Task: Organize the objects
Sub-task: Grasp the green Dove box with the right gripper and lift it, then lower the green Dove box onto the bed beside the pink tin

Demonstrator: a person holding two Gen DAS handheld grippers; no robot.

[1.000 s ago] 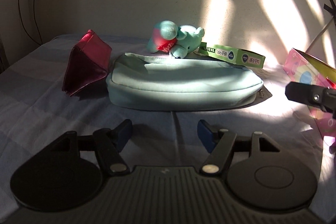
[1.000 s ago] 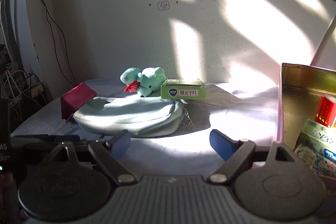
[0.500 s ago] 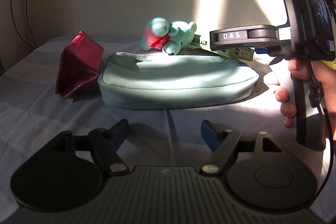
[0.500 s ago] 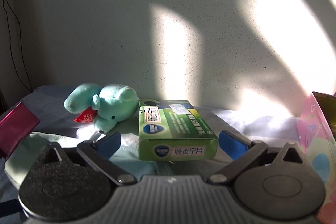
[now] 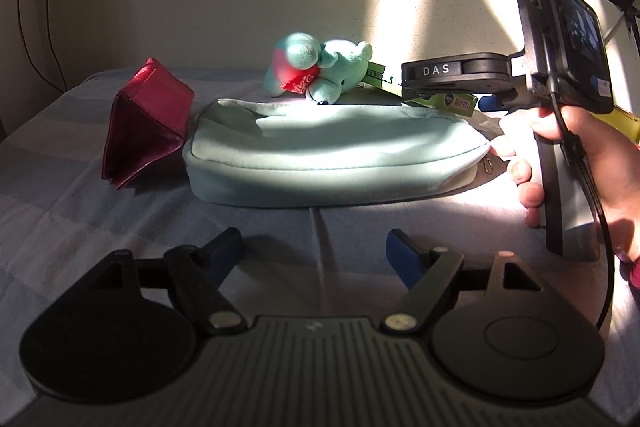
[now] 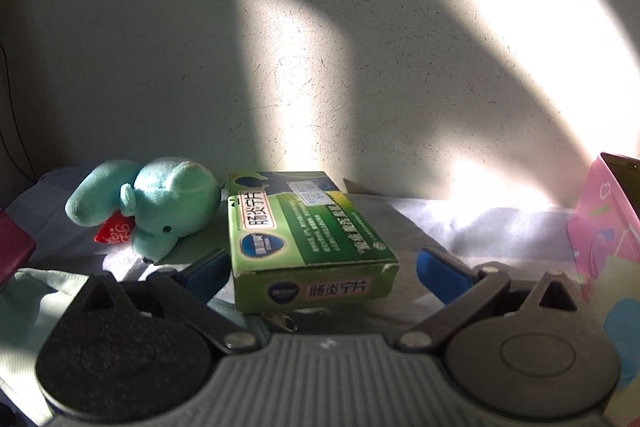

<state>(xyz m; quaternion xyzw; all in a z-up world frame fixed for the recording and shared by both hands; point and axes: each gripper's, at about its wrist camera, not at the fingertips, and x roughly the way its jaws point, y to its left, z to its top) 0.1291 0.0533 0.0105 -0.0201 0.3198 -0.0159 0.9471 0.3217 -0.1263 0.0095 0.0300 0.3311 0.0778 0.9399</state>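
Left wrist view: my left gripper (image 5: 314,247) hung wide and empty before the bag (image 5: 336,155). I read "DAS" on my right gripper (image 5: 460,95).

Right wrist view: its jaws stood wide around the box (image 6: 308,239). Squeezing crooked might push it into the toy (image 6: 160,211).

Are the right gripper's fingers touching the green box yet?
Cannot tell. In the right wrist view the right gripper straddles the green box: left finger meets its edge, right finger shows a gap.
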